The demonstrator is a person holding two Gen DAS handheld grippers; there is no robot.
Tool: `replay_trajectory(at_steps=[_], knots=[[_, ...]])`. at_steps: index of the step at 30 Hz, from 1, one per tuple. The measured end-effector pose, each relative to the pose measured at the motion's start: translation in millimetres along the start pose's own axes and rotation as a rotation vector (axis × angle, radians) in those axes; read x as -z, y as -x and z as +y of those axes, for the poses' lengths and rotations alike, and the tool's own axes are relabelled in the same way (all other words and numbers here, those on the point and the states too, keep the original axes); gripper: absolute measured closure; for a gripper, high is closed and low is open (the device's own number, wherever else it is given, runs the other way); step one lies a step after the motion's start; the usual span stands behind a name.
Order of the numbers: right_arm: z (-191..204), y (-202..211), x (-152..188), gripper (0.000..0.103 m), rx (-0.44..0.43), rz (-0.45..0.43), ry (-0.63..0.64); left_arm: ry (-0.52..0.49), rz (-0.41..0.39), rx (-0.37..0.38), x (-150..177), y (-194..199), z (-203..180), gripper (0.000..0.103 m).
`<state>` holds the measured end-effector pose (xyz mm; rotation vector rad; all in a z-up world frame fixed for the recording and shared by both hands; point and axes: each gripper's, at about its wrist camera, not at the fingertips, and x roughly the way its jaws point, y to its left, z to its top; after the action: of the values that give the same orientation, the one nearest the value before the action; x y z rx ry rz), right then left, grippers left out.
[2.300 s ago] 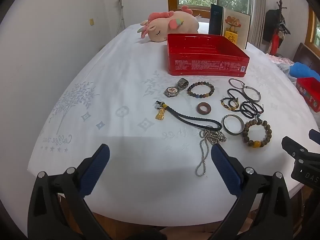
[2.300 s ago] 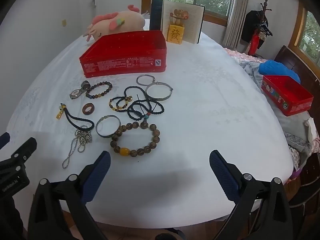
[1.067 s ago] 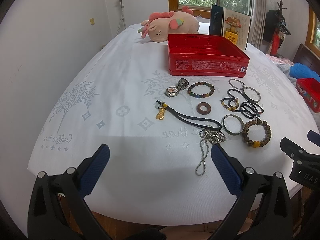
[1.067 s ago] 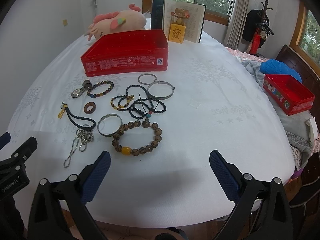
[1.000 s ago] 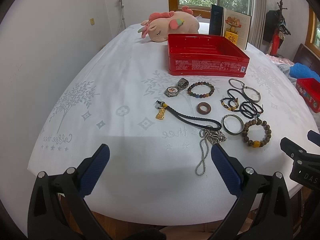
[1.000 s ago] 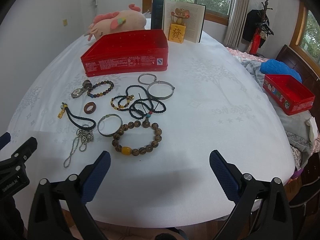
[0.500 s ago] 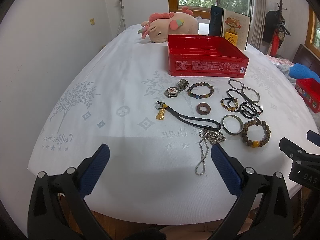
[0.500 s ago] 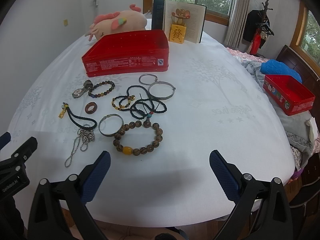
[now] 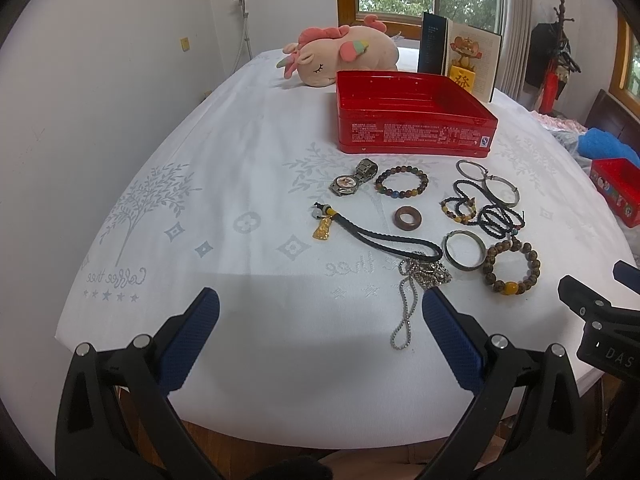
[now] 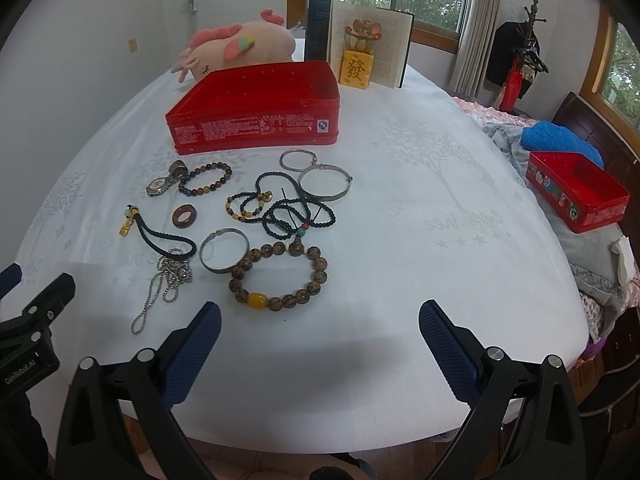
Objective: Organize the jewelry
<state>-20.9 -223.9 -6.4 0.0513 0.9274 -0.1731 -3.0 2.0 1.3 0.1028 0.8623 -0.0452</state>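
Note:
Jewelry lies spread on the white tablecloth point(image 9: 240, 184) in front of an open red tin point(image 9: 412, 118) point(image 10: 256, 112): a watch point(image 9: 348, 182), a dark bead bracelet point(image 9: 401, 181), a brown ring point(image 9: 407, 218), a black cord with a gold charm point(image 9: 384, 236), a silver chain point(image 9: 412, 292), silver bangles point(image 10: 325, 182), black bead strings point(image 10: 296, 212) and a large brown bead bracelet point(image 10: 280, 276). My left gripper point(image 9: 318, 320) and my right gripper point(image 10: 320, 324) both stand open at the table's near edge, holding nothing.
A pink plush toy point(image 9: 344, 54), an upright open book point(image 10: 360, 40) and a yellow block point(image 10: 356, 68) stand behind the tin. A second red tin point(image 10: 576, 192) and blue cloth point(image 10: 560, 140) lie off the table's right side.
The right gripper has crept slightly forward toward the jewelry. The left gripper has barely shifted. Both stay open and no piece has moved.

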Motion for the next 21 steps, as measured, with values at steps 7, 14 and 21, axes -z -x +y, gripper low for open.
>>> replay_trajectory(at_steps=[7, 14, 21], knots=[[0.8, -1.2, -0.9, 0.004, -0.001, 0.0, 0.0, 0.001, 0.0, 0.001, 0.0, 0.0, 0.2, 0.003], [0.4, -2.2, -1.3, 0.004, -0.004, 0.002, -0.002, -0.001, 0.001, 0.001, -1.0, 3.8, -0.7, 0.003], [1.9, -1.6, -0.1, 0.004, -0.008, 0.004, -0.003, 0.001, 0.0, 0.005, 0.1, 6.1, 1.2, 0.003]])
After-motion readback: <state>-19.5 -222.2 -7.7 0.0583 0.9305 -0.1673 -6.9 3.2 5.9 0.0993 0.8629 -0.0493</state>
